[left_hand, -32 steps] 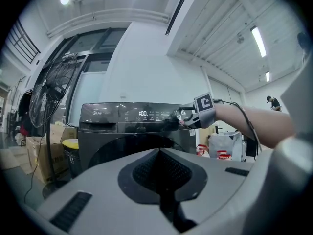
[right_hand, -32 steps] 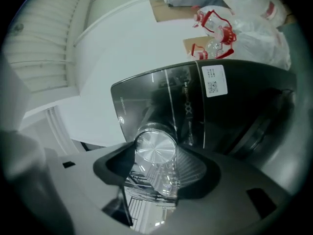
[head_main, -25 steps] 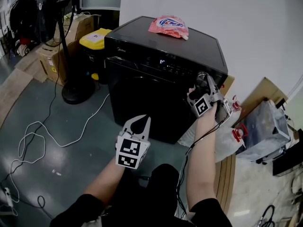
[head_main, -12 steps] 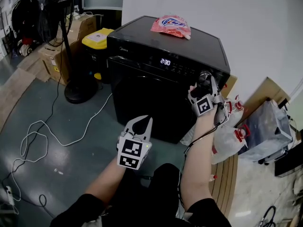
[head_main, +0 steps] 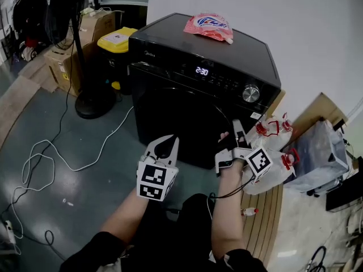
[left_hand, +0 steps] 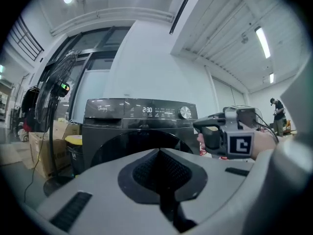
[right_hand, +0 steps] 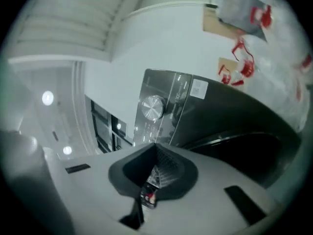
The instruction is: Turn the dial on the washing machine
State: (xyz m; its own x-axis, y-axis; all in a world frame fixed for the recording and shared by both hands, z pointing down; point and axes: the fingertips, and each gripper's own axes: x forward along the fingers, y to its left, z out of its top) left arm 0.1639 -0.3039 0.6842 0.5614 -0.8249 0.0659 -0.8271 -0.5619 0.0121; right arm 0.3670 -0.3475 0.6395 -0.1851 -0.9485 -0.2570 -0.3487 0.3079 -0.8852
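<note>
The black washing machine shows 2:30 on its display. Its silver dial sits bare at the right end of the control panel, and is also seen in the left gripper view and the right gripper view. My right gripper hangs below the dial in front of the door, apart from it. Its jaws have just been closing and are shut with nothing between them. My left gripper is held lower left of the door, shut and empty.
A pink detergent bag lies on the machine's top. Clear plastic bags with red handles stand right of the machine. A yellow-lidded bin, a fan stand and cardboard boxes are at the left. A white cable trails over the floor.
My right gripper has come off the dial, dropped down toward me and rolled, and its jaws have closed. The left gripper has hardly moved.
</note>
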